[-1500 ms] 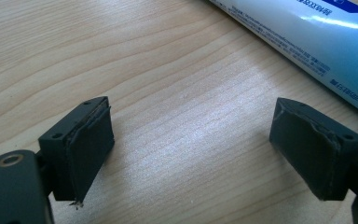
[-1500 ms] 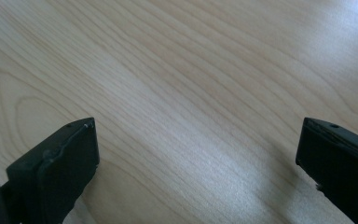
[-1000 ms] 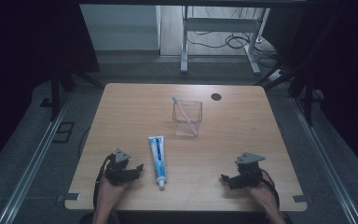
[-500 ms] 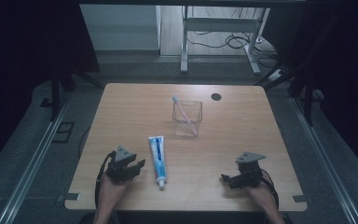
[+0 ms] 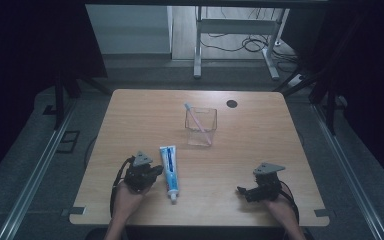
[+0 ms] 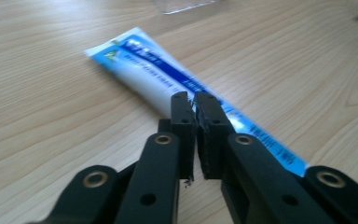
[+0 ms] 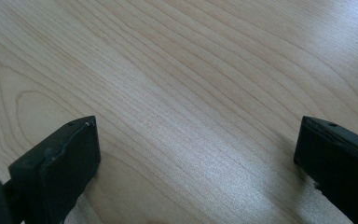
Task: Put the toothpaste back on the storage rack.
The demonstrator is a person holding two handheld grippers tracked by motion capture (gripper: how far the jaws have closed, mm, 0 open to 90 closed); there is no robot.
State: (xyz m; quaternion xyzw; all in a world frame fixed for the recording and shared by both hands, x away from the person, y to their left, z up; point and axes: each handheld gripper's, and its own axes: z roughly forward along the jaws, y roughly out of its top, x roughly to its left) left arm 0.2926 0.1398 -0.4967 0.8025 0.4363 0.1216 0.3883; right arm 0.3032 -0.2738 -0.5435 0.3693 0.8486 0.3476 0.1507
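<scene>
A blue and white toothpaste tube (image 5: 169, 167) lies flat on the wooden table (image 5: 240, 145), cap toward the front edge. My left gripper (image 5: 156, 171) rests just left of the tube, its tips close to the tube's side. In the left gripper view that gripper (image 6: 192, 103) is shut with nothing between its jaws, and the tube (image 6: 168, 77) runs across just beyond the tips. A clear square cup (image 5: 200, 127) holds a pink toothbrush (image 5: 198, 121) at the table's middle. My right gripper (image 5: 242, 190) sits near the front right, open over bare wood (image 7: 191, 93).
A small dark round hole (image 5: 231, 103) sits near the table's far edge. Beyond the table, a metal desk frame (image 5: 235, 45) and cables lie on the floor. Dark curtains flank both sides.
My left gripper has shifted slightly right, closer to the toothpaste tube. The right gripper has stayed put.
</scene>
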